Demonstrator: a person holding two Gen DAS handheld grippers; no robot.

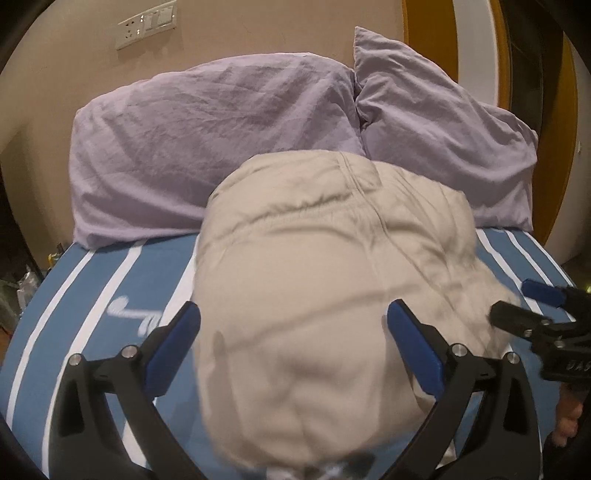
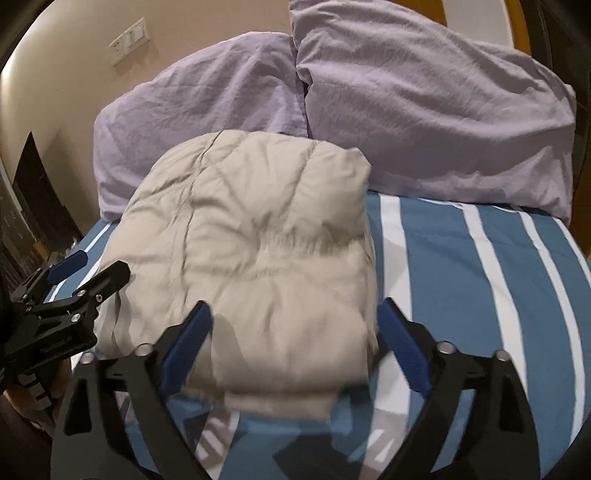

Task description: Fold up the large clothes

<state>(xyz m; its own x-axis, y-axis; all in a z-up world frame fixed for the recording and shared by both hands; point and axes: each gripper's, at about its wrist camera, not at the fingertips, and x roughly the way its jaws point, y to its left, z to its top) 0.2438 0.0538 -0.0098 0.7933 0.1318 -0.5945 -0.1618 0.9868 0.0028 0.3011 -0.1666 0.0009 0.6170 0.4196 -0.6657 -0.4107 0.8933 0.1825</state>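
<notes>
We list the contents from left to right.

Wall socket panel (image 1: 147, 23): white, fixed to the beige wall at upper left, above the pillows.

Left pillow (image 1: 207, 144): lilac, creased, lying at the head of the bed and touching its neighbour.

Left claw (image 1: 293, 325): black frame with blue pads, released and spread wide. We see one finger on either side of the garment's near part, with the fabric bulging up between them. In the right wrist view it appears at the left edge, beside the garment's left side. We cannot tell whether its pads touch the cloth.

Beige garment (image 2: 251, 251): the large padded piece, folded into a thick, roughly rectangular bundle. It lies in the middle of the bed on the striped cover, and its far end reaches the pillows.

Right claw (image 2: 293, 325): same build, likewise released and wide. Its fingers straddle the garment's near right corner, and the near edge of the cloth is blurred.

Bedcover (image 2: 461, 295): blue with white stripes, bare to the right of the garment.

Right pillow (image 2: 436, 122): lilac, set at an angle behind the garment's far right corner.

Door frame (image 1: 424, 40): orange-brown, at upper right.
</notes>
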